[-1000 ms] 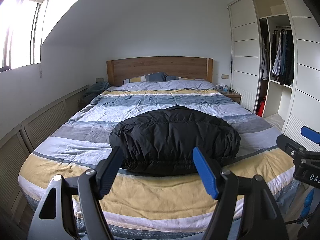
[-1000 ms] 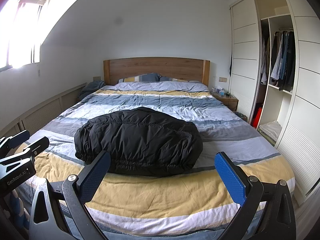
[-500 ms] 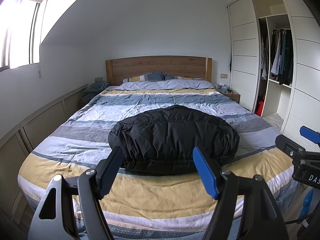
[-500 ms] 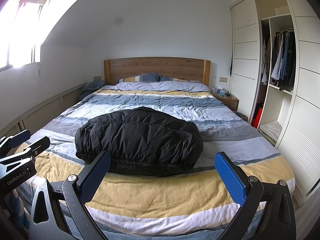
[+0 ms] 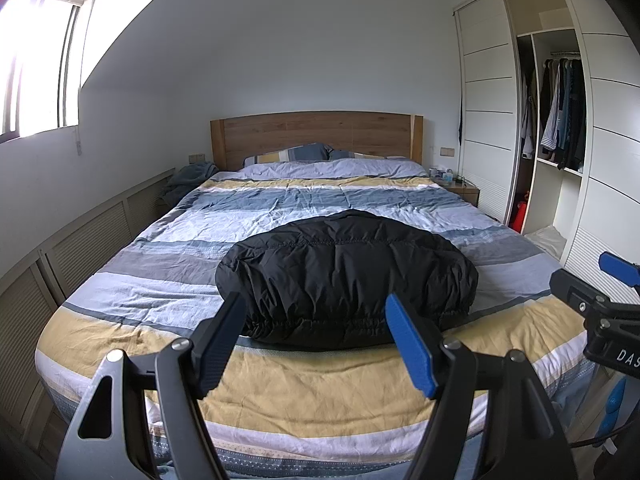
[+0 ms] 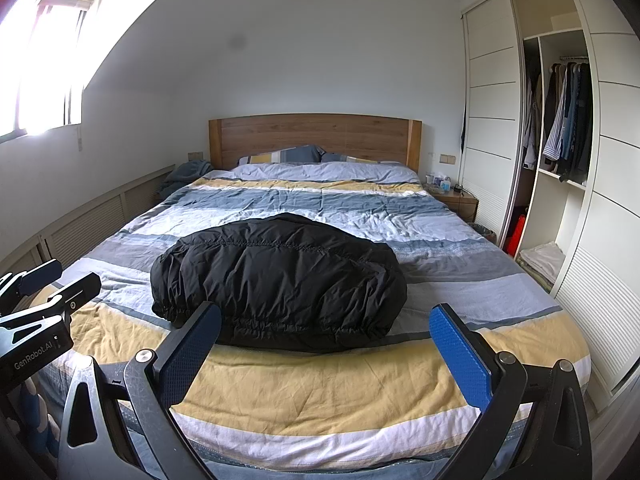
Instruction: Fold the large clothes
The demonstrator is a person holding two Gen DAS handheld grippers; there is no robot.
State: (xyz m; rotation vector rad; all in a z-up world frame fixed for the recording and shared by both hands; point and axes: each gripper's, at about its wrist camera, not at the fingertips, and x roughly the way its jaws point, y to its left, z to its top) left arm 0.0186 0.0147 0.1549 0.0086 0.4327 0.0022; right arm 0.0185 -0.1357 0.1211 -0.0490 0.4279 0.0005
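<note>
A black puffer jacket [image 5: 347, 280] lies in a compact, rounded bundle on the striped duvet [image 5: 280, 216], toward the foot of the bed and roughly centred across it, its gathered elastic hem facing the cameras. It rests beyond both grippers and touches neither. The left gripper [image 5: 316, 332] hangs over the yellow band at the foot of the duvet with its jaws spread wide and nothing between them; in its view the jacket's near edge appears framed in the gap between the fingertips, yet lies farther off on the bed. The right gripper [image 6: 326, 342] hovers likewise with its jaws spread even wider and empty; here the jacket [image 6: 278, 280] sits left of centre, so that its hem shows above the left finger and in the gap, while the right finger stands clear of it over bare duvet. The left wrist view catches part of the right gripper at its right edge, beside the bed's corner; the right wrist view catches the left gripper [image 6: 52, 284] at its left edge, also open. The right view shows more of the open wardrobe [image 6: 560, 140], with hanging clothes and folded white cloth on its floor, and the bedside table [image 6: 456, 198] more plainly. Both views show the wooden headboard [image 5: 316, 136], the pillows [image 5: 296, 155] and the bright window [image 5: 36, 64].
</note>
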